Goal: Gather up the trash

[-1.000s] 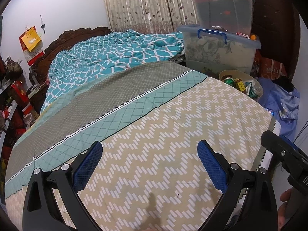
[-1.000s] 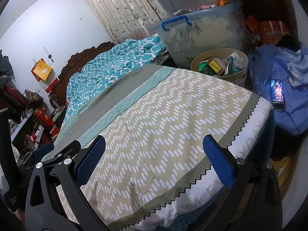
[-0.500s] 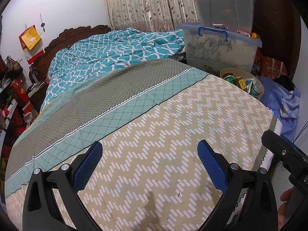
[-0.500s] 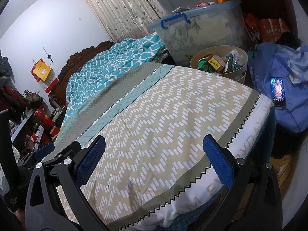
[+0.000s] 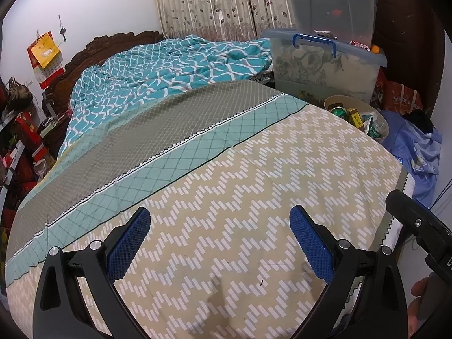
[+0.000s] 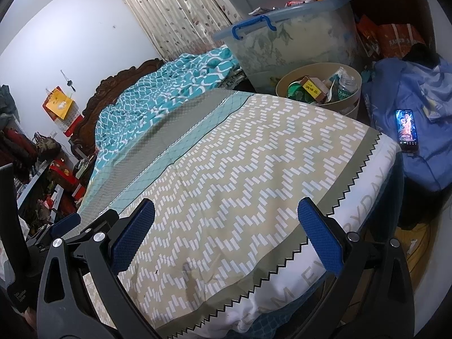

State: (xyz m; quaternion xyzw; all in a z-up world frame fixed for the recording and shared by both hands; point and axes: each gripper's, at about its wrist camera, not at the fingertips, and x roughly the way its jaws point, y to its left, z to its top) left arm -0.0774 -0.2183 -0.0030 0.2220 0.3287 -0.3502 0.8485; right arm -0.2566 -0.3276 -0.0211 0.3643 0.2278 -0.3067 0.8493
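beside the bed (image 6: 226, 169), round tan bin (image 6: 350, 100) heaped with wrappers, cartons

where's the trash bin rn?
Trash bin sits off the bed's far right corner, upper right in both views, between the storage tub and the blue bag.

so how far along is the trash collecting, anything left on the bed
Looks mostly done: the round bin beside the bed already holds a can, a small box and a bottle. Nothing is in hand; the left gripper and right gripper both hover open and empty over the bedspread. No loose trash shows on the bed, apart from a tiny dark speck too small to identify.
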